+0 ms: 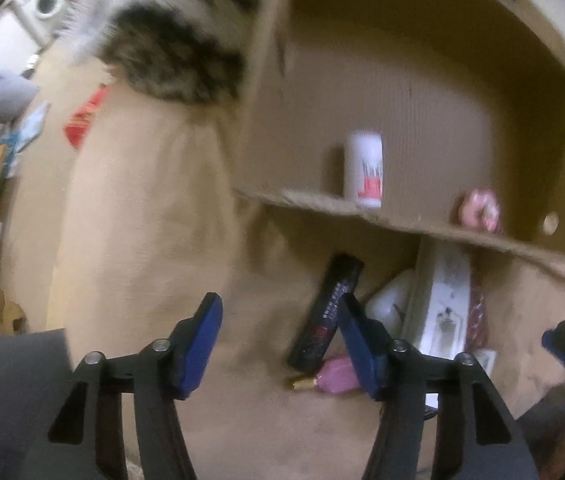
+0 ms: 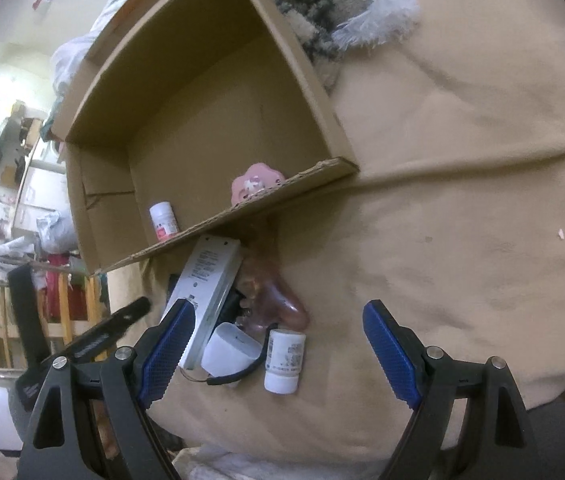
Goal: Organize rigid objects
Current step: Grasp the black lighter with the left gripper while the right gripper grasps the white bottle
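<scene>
The left gripper (image 1: 278, 334) is hanging open over tan bedding (image 1: 142, 220), nothing between its pads. A cardboard box (image 2: 130, 92) is holding a white bottle (image 2: 164, 220). The right gripper (image 2: 278, 344) is gaping wide above another white bottle (image 2: 283, 362).

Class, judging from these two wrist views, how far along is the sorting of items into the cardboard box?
Done: a white bottle and a pink flower-shaped item are inside the cardboard box. In hand: nothing; the left gripper and right gripper hover open. Left: the white flat box, black box, second white bottle and other pieces outside.
</scene>
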`<state>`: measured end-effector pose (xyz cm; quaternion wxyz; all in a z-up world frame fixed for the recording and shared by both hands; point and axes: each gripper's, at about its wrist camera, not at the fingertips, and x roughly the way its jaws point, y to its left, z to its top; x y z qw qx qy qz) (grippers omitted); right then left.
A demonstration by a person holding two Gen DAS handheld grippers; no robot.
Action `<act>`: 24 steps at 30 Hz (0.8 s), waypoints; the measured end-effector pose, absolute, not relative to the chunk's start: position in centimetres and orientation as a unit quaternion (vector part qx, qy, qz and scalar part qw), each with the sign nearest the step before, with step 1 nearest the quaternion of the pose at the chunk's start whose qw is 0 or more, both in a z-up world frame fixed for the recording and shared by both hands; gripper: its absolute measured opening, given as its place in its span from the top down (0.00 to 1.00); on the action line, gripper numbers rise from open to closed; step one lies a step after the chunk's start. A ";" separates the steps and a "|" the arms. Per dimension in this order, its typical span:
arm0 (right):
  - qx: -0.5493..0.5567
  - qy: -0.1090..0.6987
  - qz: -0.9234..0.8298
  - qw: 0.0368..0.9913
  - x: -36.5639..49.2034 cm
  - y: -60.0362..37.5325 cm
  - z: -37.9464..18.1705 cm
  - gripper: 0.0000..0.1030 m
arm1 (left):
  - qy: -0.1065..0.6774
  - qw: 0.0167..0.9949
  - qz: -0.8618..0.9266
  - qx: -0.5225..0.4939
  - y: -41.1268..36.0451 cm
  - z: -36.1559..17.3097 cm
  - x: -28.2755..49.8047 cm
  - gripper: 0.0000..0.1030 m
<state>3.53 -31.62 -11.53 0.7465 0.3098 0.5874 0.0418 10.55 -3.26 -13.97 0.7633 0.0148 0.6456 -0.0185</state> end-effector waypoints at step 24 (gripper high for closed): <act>0.239 0.677 0.090 0.691 4.2 -25.9 -15.7 0.73 | 0.661 0.747 -0.072 0.030 -5.5 -17.7 10.2 0.71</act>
